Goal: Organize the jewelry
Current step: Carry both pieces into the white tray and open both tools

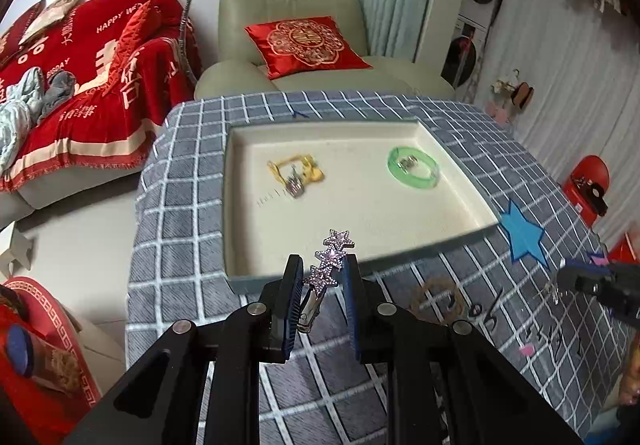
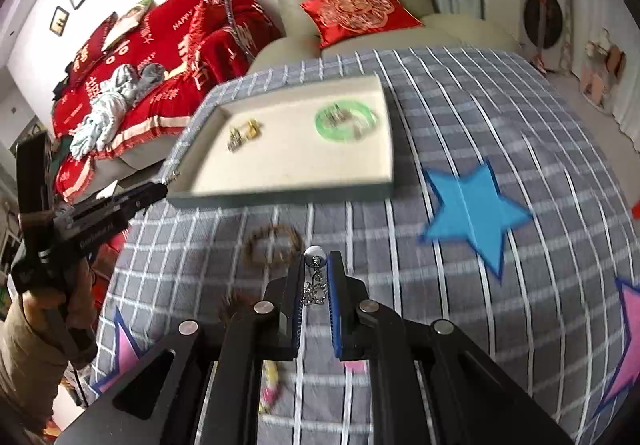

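While the tray (image 1: 240, 205) sits on the checked tabletop (image 1: 180, 229), the left hand-held gripper (image 1: 320, 277) is clamped on a star hair clip (image 1: 334, 257) — three sparkly stars reaching past the pads toward the tray's near rim. The right hand-held gripper (image 2: 316, 277) is nearly closed, pinching a small silver piece (image 2: 314, 255) (a shiny ball with a bit of chain hanging below it, perhaps an earring). Inside the tray lie a green bangle (image 1: 414, 169) at the right with a small metal piece within its ring, and a gold tangle (image 1: 296, 173) at the left with a silver ring beside it. On the cloth in front of the tray rests a brown bead bracelet (image 2: 272, 245) — near a blue star (image 2: 476, 213) that lies just right of the tray. A hand (image 2: 52, 301) grips the left tool's handle in the right view.
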A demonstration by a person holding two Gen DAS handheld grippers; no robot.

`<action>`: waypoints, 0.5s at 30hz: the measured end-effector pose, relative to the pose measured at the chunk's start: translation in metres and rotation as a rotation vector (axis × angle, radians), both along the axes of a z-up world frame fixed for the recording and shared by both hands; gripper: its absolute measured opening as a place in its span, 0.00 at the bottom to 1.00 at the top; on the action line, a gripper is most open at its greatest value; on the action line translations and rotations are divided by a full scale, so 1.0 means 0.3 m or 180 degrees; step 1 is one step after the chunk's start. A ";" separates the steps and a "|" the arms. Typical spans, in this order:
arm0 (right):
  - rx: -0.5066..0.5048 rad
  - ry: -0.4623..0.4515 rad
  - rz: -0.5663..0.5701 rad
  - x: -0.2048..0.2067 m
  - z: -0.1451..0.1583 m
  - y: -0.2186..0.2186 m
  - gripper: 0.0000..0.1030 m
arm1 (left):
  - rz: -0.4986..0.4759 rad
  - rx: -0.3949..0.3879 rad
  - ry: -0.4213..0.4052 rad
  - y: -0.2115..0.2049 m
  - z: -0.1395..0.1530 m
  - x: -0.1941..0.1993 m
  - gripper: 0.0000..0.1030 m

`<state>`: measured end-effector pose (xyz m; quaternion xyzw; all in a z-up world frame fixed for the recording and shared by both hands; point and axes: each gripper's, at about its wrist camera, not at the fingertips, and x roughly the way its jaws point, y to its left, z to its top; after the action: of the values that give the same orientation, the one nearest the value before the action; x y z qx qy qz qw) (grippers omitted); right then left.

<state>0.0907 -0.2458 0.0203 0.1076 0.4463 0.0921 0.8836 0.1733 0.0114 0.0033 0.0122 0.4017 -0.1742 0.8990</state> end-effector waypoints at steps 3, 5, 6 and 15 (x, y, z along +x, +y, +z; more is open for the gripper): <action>0.0082 -0.0008 0.0066 0.079 0.030 0.009 0.12 | 0.0026 0.0028 -0.0044 0.003 0.025 0.033 0.35; 0.0147 -0.0004 0.0107 0.144 0.048 0.020 0.12 | 0.0033 0.0037 -0.0063 -0.002 0.041 0.064 0.35; 0.0170 0.0002 0.0128 0.171 0.052 0.026 0.12 | 0.0032 0.0035 -0.0063 -0.006 0.045 0.078 0.35; 0.0314 0.0147 0.0219 0.464 0.019 0.095 0.12 | 0.0158 0.0070 0.0005 -0.041 0.030 0.252 0.35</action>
<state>0.2298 -0.2173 0.0260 0.1376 0.4650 0.1417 0.8630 0.2489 -0.0009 0.0122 0.0120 0.4046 -0.1475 0.9025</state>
